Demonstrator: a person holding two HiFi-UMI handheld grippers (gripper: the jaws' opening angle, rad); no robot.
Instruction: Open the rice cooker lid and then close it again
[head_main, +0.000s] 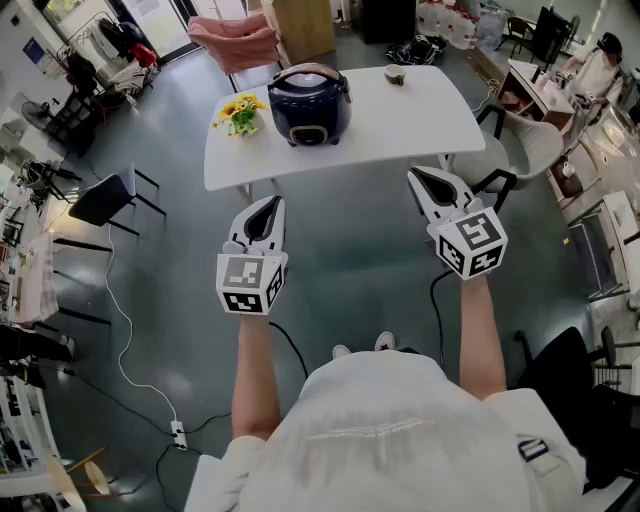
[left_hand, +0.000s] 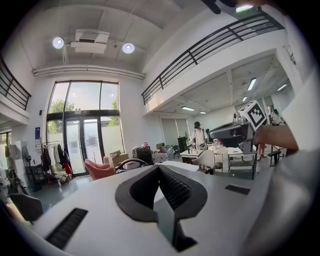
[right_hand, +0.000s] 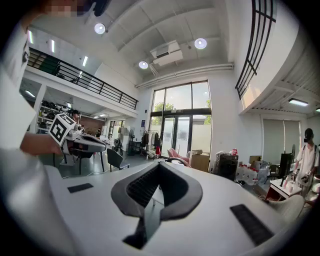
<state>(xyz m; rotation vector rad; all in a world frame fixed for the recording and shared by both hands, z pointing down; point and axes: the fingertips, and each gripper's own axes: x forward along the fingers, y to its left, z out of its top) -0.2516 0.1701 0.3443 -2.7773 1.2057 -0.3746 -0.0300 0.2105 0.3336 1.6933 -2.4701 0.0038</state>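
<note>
Item 1. Rice cooker (head_main: 310, 105): dark blue and rounded, with a pale panel low on its front. We find it standing upright on the white table (head_main: 430, 125), towards the table's left half. Its lid (head_main: 310, 88) is down and shut, and a carrying handle (head_main: 306, 69) arches over the top.

Item 2. Bunch of yellow flowers (head_main: 240, 112): on the same table, just beside the cooker on its left. We cannot tell whether the two touch.

Item 3. Small round cup (head_main: 395, 75): near the table's far edge, to the right of the cooker and apart from it.

Item 4. Left gripper (head_main: 272, 204): held in the air over the grey floor (head_main: 340, 260), short of the table's near edge and well apart from the cooker. In its own view we see the two dark ribbed pads pressed together with nothing between them. The cooker's handle shows just past their tips.

Item 5. Right gripper (head_main: 415, 176): held level with the left one, also short of the table. We note its jaws closed tip to tip and empty.

Item 6. Pink armchair (head_main: 235, 40): beyond the table.

Item 7. Black chair (head_main: 100, 200): on the floor to the left of the table.
</note>
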